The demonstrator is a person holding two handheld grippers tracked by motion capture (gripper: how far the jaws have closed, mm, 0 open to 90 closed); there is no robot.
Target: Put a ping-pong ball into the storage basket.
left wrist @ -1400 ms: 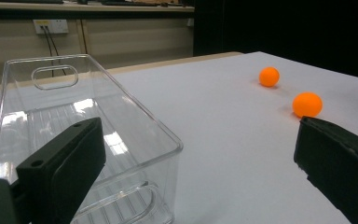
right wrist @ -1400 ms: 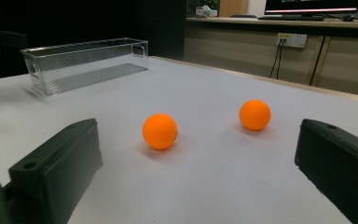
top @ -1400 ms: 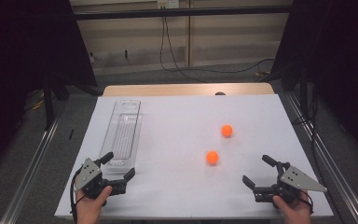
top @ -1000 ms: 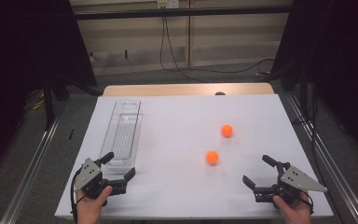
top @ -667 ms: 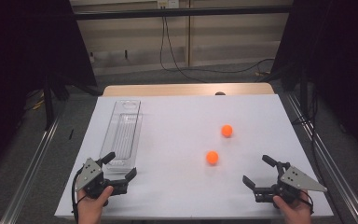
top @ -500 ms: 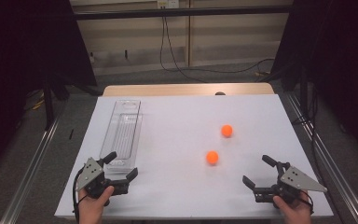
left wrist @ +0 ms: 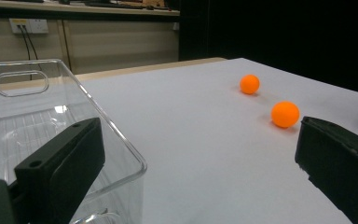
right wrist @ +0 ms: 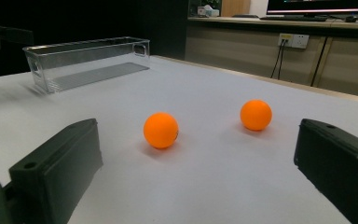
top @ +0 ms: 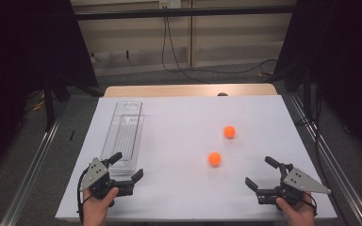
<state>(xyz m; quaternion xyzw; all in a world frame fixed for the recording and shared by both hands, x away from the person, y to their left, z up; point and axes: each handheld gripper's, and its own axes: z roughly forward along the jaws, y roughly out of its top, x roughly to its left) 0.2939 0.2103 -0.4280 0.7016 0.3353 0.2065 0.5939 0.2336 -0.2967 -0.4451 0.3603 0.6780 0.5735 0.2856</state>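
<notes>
Two orange balls lie on the white table: the nearer ball (top: 214, 158) (left wrist: 285, 114) (right wrist: 161, 130) and the farther ball (top: 229, 131) (left wrist: 250, 84) (right wrist: 256, 114). A clear plastic bin (top: 123, 134) (left wrist: 37, 121) (right wrist: 86, 60) stands lengthwise at the left, with nothing visible inside. My left gripper (top: 127, 167) (left wrist: 196, 172) rests open at the bin's near end, nothing between its jaws. At the front right my right gripper (top: 262, 173) (right wrist: 198, 172) stands open too, facing the balls from a short way off.
The white table top (top: 179, 117) ends in a wooden strip at the far edge. Metal rails run along both sides of the table. Dark curtains hang left and right, with cables on the floor behind.
My left gripper has crept slightly to the right along the front edge. The balls, bin and right gripper have stayed put.
</notes>
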